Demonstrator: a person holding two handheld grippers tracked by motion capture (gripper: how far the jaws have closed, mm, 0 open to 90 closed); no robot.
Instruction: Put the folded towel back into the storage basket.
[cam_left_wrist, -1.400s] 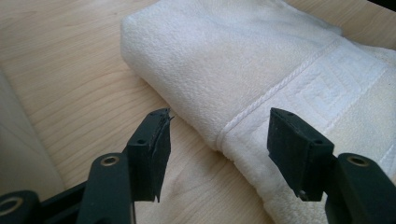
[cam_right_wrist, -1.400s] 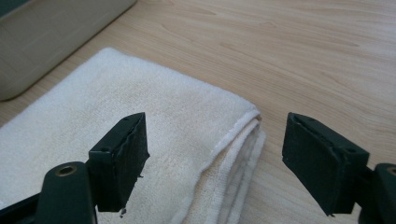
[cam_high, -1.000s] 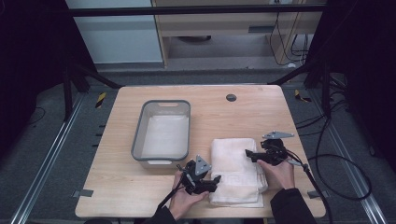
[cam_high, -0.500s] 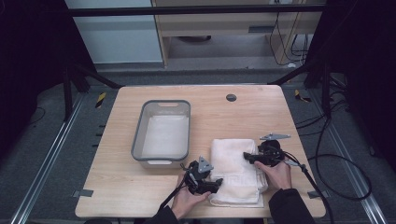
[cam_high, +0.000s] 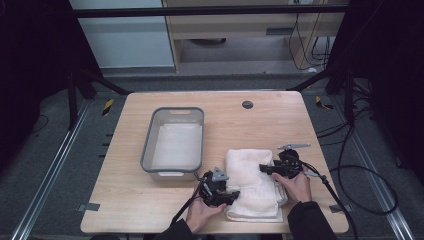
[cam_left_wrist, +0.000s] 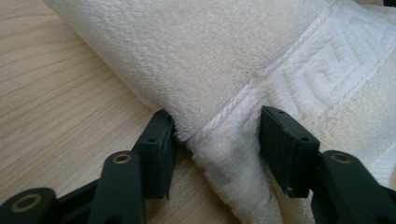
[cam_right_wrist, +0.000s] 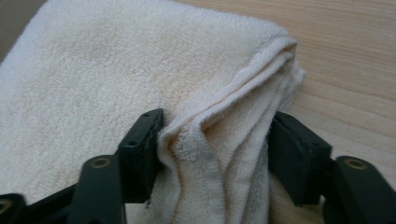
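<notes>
A folded white towel (cam_high: 251, 176) lies on the wooden table (cam_high: 280, 125) near its front edge. My left gripper (cam_high: 231, 194) sits at the towel's near left corner. In the left gripper view the towel (cam_left_wrist: 224, 46) has its corded hem and corner pinched between the two jaws of the left gripper (cam_left_wrist: 215, 126). My right gripper (cam_high: 264, 168) is at the towel's right side. In the right gripper view the towel (cam_right_wrist: 93, 70) has its layered edge bunched up between the jaws of the right gripper (cam_right_wrist: 217, 126), both pressing on it.
A grey plastic tub (cam_high: 147, 150) with something white lying flat inside stands left of the towel. A small black round fitting (cam_high: 247, 104) is set in the table's far side. A cable (cam_high: 345, 210) trails off the right edge.
Both grippers have edged inward onto the towel's edges; the right one shifted slightly left, the left one slightly right.
</notes>
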